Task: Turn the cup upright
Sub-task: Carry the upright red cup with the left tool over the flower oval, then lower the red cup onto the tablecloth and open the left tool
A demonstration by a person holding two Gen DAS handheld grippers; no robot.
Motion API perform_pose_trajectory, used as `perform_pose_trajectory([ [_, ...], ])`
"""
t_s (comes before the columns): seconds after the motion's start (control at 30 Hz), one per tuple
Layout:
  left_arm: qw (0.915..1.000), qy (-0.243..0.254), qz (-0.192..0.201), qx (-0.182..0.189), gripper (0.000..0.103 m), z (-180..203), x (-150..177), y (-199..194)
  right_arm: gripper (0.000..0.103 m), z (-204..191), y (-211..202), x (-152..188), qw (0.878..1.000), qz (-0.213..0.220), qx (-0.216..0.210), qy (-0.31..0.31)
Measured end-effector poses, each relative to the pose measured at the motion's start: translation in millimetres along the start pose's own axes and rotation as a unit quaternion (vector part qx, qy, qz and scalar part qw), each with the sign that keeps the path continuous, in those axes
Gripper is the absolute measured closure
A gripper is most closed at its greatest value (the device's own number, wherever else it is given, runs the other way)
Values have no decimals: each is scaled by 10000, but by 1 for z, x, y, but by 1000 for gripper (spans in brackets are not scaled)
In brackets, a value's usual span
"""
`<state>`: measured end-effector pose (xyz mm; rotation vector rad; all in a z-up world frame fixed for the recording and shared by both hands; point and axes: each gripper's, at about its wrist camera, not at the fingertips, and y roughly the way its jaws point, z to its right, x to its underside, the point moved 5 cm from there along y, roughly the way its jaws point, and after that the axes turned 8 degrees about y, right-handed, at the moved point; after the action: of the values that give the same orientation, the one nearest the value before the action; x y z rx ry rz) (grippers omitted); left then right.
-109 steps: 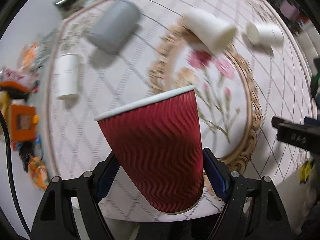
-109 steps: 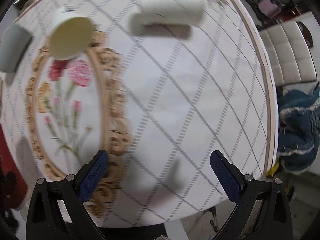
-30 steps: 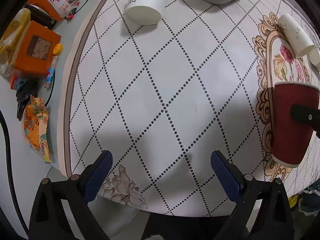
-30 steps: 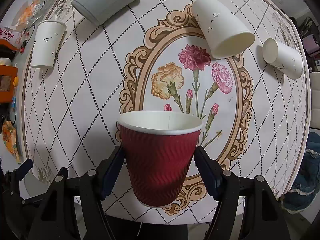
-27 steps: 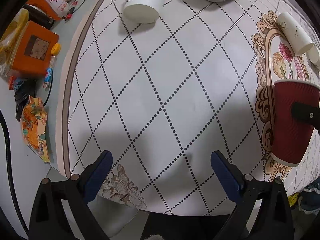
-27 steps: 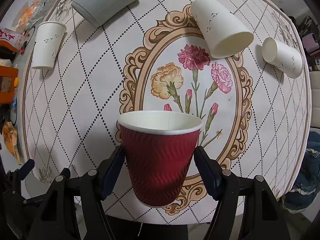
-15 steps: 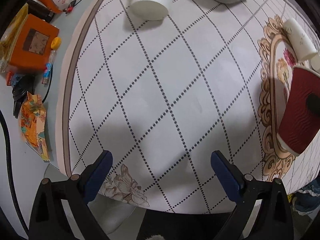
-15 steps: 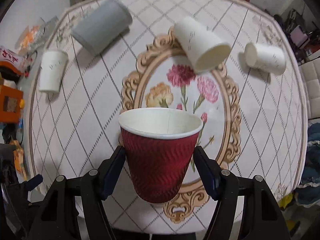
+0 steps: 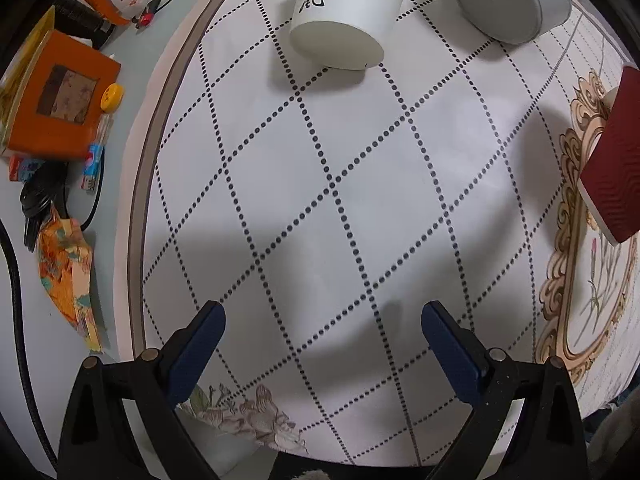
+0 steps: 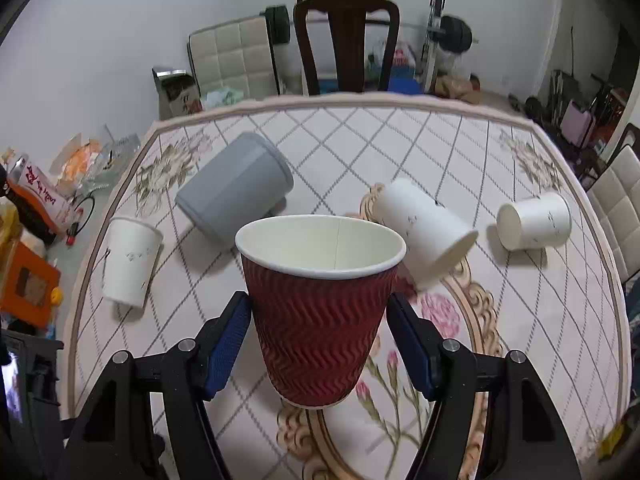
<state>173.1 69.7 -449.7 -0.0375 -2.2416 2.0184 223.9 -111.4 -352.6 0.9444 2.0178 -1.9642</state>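
The right hand-held gripper (image 10: pixel 319 336) clamps the red cup (image 10: pixel 320 304) mouth-up above the desk (image 10: pixel 540 320), with bare cloth beneath. The left hand-held gripper (image 9: pixel 322 344) gapes empty near the desk's edge.

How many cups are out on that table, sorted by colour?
Red cup: 1, held in the right gripper
Grey cup: 1, lying on its side
White cups: 3, namely
Total: 5 cups
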Motion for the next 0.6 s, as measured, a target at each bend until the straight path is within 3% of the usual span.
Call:
perform_pose_trajectory([
  [0.23, 9997, 86, 196, -101, 3, 5, 8, -7, 31, -7, -1, 18, 9987, 361, 97, -332],
  [0.6, 9965, 346, 723, -220, 3, 9, 20, -48, 28, 7, -25, 62, 9997, 45, 188, -178],
])
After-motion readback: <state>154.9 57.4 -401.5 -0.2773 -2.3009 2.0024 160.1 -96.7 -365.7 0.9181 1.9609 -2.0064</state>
